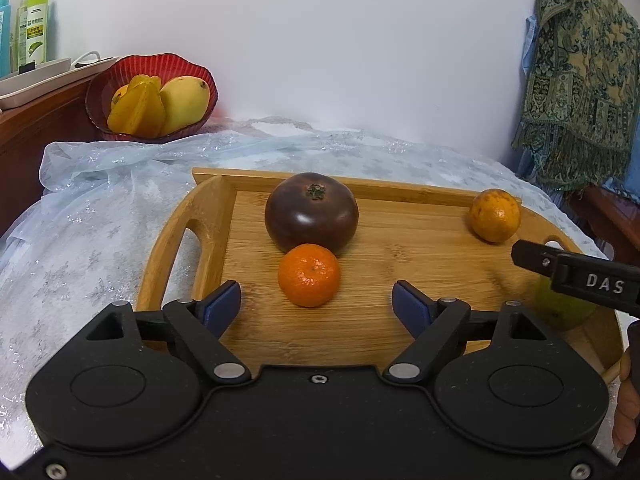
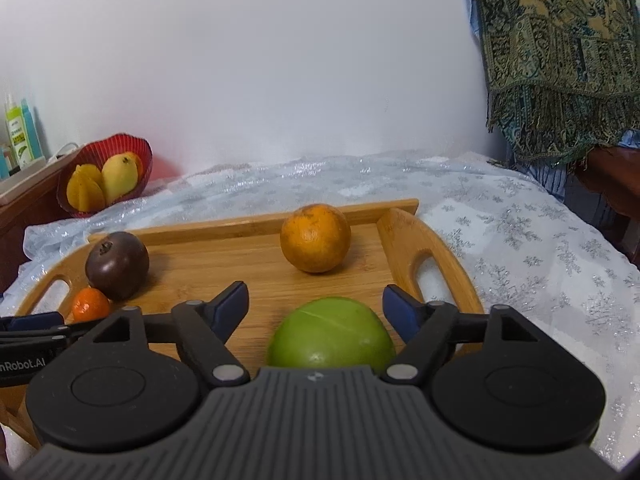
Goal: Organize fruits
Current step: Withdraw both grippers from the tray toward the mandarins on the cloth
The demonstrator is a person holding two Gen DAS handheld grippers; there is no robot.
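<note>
Hovering low over the tray (image 1: 208, 216), left gripper (image 1: 316, 300) has its jaws spread wide — a mandarin (image 1: 309, 275) sits between and just ahead of the blue pads (image 1: 224, 304), not touched. Mandarin rests against a dark purple fruit (image 1: 311, 211) behind it. An orange (image 1: 495, 215) sits at the tray's far right corner, well apart from both.

Right gripper (image 2: 316, 308) — jaws also spread, holding nothing. A green fruit (image 2: 331, 338) lies on the tray between them, close in under the gripper body; whether a pad touches it I cannot tell. From the left wrist view this gripper's finger (image 1: 576, 276) crosses in front of the green fruit.

Tray is bamboo with cut-out handles, lying on a pale blue snowflake cloth (image 2: 520, 240). Far left, a red bowl (image 1: 120, 76) holds a mango (image 1: 185, 100) and a starfruit (image 1: 138, 110). Bottles (image 1: 34, 24) stand on a shelf beside it. A patterned shawl (image 2: 560, 52) hangs at the right.
</note>
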